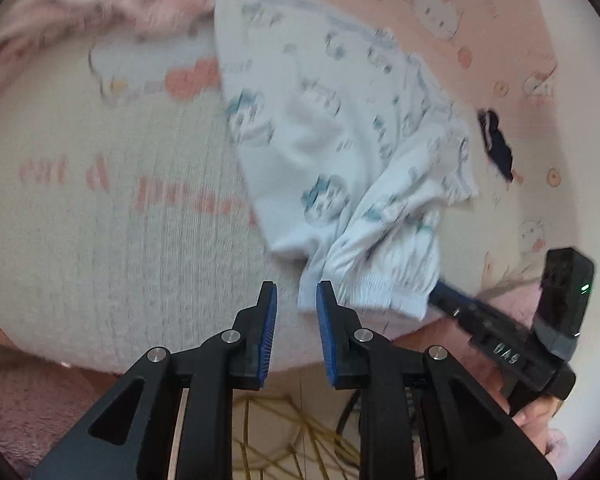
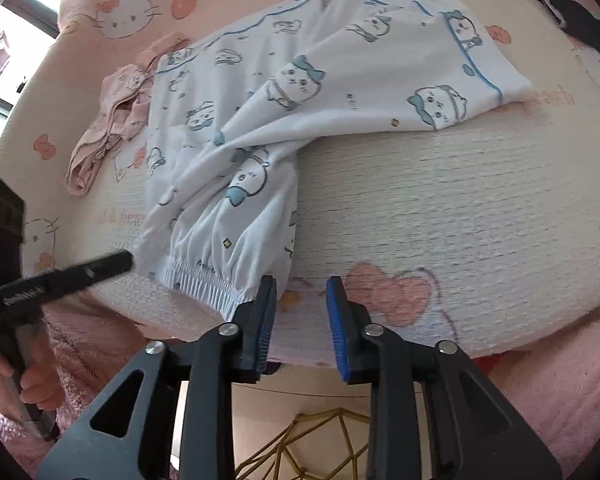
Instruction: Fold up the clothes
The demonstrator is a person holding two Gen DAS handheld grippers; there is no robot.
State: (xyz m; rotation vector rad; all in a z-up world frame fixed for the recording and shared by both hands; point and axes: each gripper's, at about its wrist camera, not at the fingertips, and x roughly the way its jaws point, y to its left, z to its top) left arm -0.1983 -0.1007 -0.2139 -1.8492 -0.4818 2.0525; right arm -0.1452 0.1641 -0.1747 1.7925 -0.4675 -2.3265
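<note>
White trousers lie on the pink sheet, blurred in the left view; left gripper gapes, empty, just beside the waistband. Right view: right gripper parted, empty, its left finger at the waistband; pink garment beyond.

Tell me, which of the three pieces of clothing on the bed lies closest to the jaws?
The white pyjama trousers with blue cartoon animals: their elastic waistband reaches both sets of jaws. The crumpled pink garment and the dark navy item lie farther back.
</note>
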